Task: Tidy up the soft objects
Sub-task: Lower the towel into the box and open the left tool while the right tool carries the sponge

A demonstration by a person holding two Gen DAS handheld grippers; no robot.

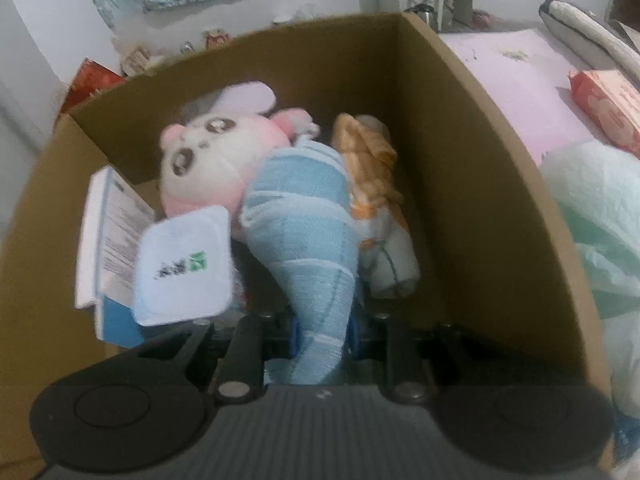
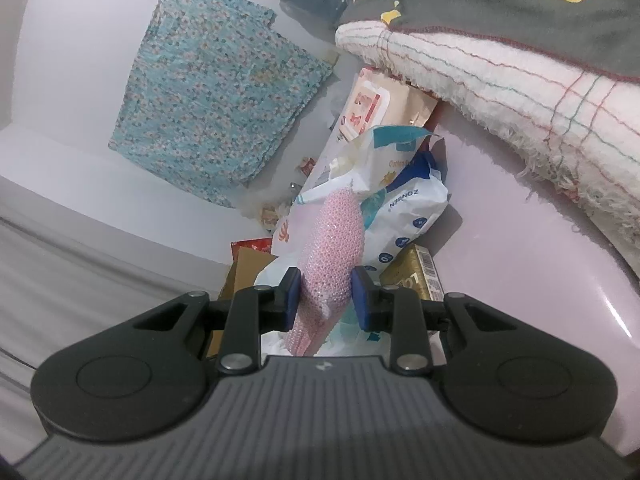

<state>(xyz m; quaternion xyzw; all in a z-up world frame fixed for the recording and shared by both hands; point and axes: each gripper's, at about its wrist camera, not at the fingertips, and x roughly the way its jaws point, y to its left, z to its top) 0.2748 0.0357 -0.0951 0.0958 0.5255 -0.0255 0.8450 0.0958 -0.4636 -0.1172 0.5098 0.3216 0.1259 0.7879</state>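
Note:
My left gripper [image 1: 322, 334] is shut on a light blue striped cloth [image 1: 304, 232] and holds it inside a brown cardboard box [image 1: 472, 168]. In the box lie a pink and white plush toy [image 1: 204, 160], an orange and white rolled cloth [image 1: 376, 184] and a white cloth tag [image 1: 184, 268]. My right gripper [image 2: 325, 300] is shut on a pink beaded soft pouch [image 2: 334, 248], held up above the pink bed surface [image 2: 520, 264].
A mint green cloth [image 1: 600, 216] and a red packet [image 1: 608, 108] lie right of the box. In the right wrist view, a white diaper pack [image 2: 408, 208], a wipes packet [image 2: 364, 108], a gold box [image 2: 416, 276] and a folded blanket [image 2: 500, 68] lie on the bed.

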